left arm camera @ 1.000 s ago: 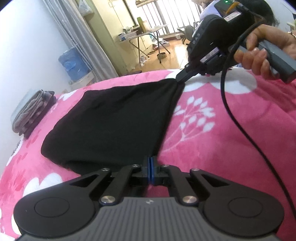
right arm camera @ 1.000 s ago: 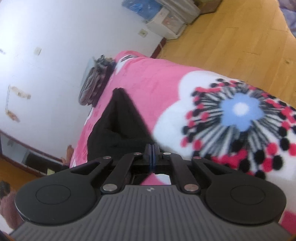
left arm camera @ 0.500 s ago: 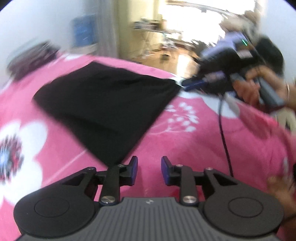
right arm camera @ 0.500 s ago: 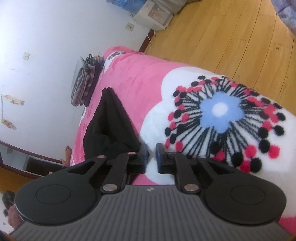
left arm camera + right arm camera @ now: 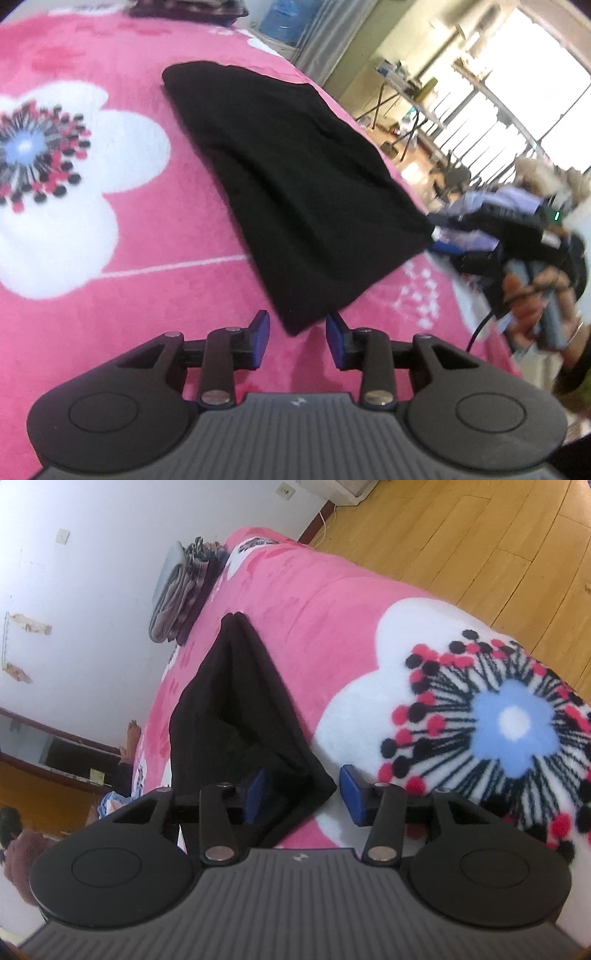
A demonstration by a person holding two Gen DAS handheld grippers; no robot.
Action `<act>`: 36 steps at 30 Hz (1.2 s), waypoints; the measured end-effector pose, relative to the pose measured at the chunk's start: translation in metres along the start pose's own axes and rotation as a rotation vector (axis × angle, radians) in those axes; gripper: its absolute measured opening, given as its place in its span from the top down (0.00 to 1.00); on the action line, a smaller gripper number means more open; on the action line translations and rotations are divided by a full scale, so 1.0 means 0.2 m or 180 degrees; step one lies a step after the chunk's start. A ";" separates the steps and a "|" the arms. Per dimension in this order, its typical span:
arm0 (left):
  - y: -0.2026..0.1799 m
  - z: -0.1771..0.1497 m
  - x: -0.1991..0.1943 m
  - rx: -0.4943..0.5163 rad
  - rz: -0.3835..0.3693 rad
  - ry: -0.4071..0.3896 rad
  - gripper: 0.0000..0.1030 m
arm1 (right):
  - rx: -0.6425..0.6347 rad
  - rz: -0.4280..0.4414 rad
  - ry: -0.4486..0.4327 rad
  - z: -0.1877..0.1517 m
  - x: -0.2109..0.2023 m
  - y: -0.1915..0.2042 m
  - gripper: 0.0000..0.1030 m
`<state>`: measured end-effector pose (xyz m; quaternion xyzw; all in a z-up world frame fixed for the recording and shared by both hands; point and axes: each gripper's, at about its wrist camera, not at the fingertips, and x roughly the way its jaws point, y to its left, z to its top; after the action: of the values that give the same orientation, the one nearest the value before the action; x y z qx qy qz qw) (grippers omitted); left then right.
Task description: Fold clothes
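Garment: black folded cloth point(image 5: 295, 192) lay flat on the pink flowered blanket point(image 5: 110, 229), running from 11 o'clock down toward 6 o'clock in the left wrist view.
Left gripper: left gripper point(image 5: 297, 332) had just been opening; its blue pads stood apart with the cloth's near corner lying between them, neither pad pressing on it.
Right gripper: right gripper point(image 5: 301, 794) had also just been opening; its jaws stood apart, a corner of the black cloth point(image 5: 240, 716) sat in the gap against the left pad, clear of the right pad, so it was not clamped.
Right gripper seen from the left: at 3 o'clock, blurred, its tips at the cloth's far corner point(image 5: 439, 236), held by a hand point(image 5: 532, 306).
Stack: grey folded clothes point(image 5: 184, 587) lay at 11 o'clock by the white wall, well apart from the black cloth.
Floor: wooden boards point(image 5: 461, 535) at 1 o'clock past the blanket's edge.
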<state>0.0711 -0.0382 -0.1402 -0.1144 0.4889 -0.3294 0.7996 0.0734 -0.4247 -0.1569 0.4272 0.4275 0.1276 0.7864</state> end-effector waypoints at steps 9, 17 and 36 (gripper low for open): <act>-0.01 0.02 0.05 0.0008 -0.0003 -0.0030 0.93 | -0.0003 -0.0033 0.0067 0.01 0.03 -0.02 0.89; -0.07 -0.03 -0.23 0.0013 -0.0054 -0.0172 0.95 | -0.0040 0.0216 0.0049 -0.09 -0.12 0.07 0.94; -0.05 -0.52 -0.42 0.0071 0.0120 0.0497 0.74 | -0.0990 -0.0488 0.0568 -0.63 -0.54 0.16 0.78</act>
<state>-0.0485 0.0232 -0.1272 -0.0702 0.5482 -0.3275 0.7664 -0.0858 -0.3956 -0.1050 0.2537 0.5020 0.1692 0.8093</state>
